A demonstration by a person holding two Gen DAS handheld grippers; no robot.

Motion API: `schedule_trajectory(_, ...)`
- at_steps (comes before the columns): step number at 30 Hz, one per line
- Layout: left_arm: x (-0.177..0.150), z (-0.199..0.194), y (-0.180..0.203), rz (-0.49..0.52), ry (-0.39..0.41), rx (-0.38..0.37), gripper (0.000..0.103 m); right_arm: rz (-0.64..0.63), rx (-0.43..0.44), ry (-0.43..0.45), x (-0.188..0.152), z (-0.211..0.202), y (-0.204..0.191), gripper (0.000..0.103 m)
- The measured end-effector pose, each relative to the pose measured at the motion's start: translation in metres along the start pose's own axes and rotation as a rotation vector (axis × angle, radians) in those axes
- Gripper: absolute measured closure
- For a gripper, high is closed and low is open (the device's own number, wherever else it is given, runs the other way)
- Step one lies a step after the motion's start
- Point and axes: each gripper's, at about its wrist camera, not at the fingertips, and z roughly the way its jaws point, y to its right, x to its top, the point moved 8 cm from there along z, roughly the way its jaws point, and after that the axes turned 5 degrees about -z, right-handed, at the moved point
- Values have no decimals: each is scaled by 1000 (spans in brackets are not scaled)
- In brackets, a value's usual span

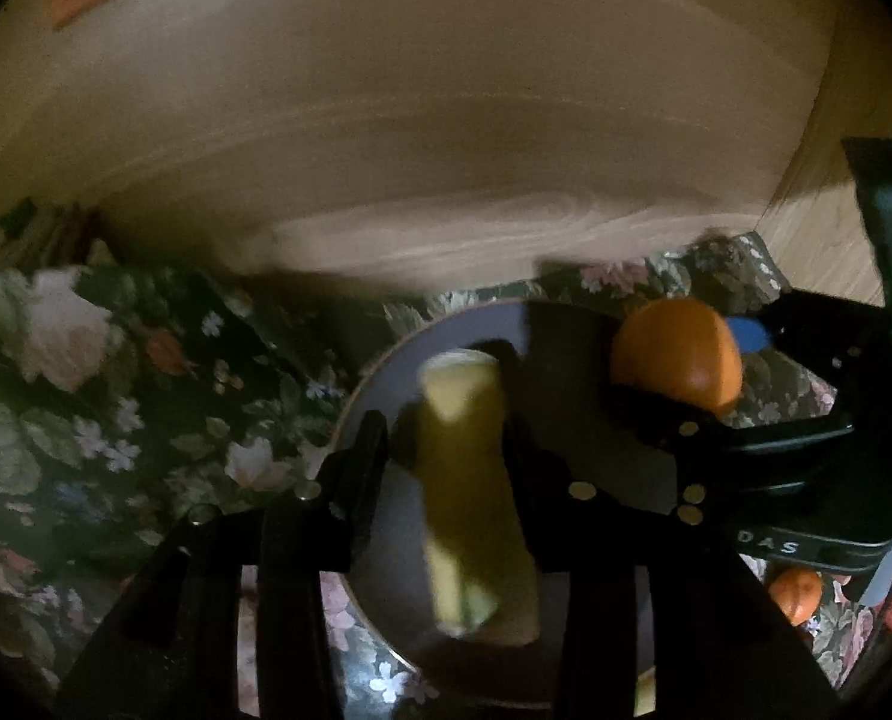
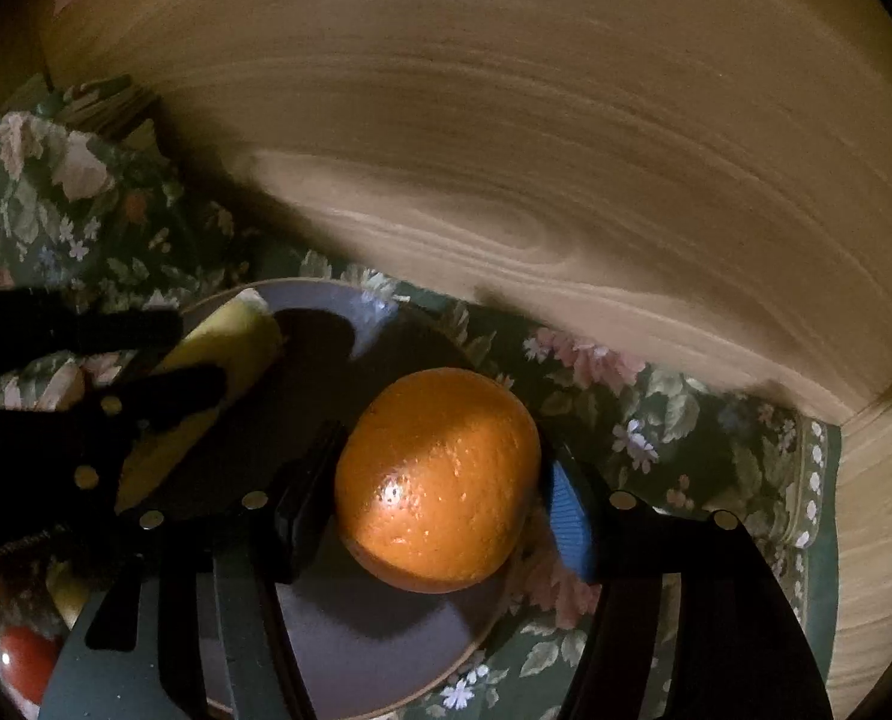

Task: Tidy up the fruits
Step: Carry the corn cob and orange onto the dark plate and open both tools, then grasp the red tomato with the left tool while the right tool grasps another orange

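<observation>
Our left gripper [image 1: 446, 444] grasps the banana [image 1: 470, 498] over the plate [image 2: 350, 648]. Our right gripper [image 2: 440, 498] clasps the orange [image 2: 437, 480] (floral cloth [image 1: 116, 390] beneath).

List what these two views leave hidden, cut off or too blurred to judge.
- Banana, left wrist view: motion blur smears it, so peel condition is unreadable; the jaws cover its sides.
- Orange, right wrist view: its underside is hidden, so whether it touches the plate cannot be told.
- Red fruit, right wrist view: cut off by the lens edge and the gripper body; kind unclear.
- Small orange fruit, left wrist view: half hidden behind the other gripper.
</observation>
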Motion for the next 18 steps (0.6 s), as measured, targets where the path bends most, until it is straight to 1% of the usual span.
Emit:
schedule_trajectory(2, 1, -8, -1, 1, 15, -4, 58, 10, -1, 5, -1, -8, 1, 44)
schedule_trajectory(4, 2, -19, -3, -3, 35, 4, 55, 26, 1, 44, 0, -24, 3, 36)
schedule_trajectory(5, 1, -24, -5, -4, 46, 7, 54, 30, -2, 69, 3, -35, 3, 29)
schedule_trajectory(6, 0, -30, -7, -6, 56, 9, 54, 32, -5, 90, 5, -41, 3, 25)
schedule_trajectory(9, -4, -48, -12, -9, 84, 13, 53, 36, -17, 140, 9, -64, -1, 24)
schedule_trajectory(11, -9, -61, -16, -11, 102, 16, 50, 44, -16, 171, 9, -77, -5, 24)
schedule_trajectory(14, -20, -80, -22, -12, 127, 23, 49, 47, -14, 203, 11, -96, -18, 24)
schedule_trajectory(18, -37, -102, -28, -6, 156, 29, 45, 48, -17, 232, 1, -115, -33, 24)
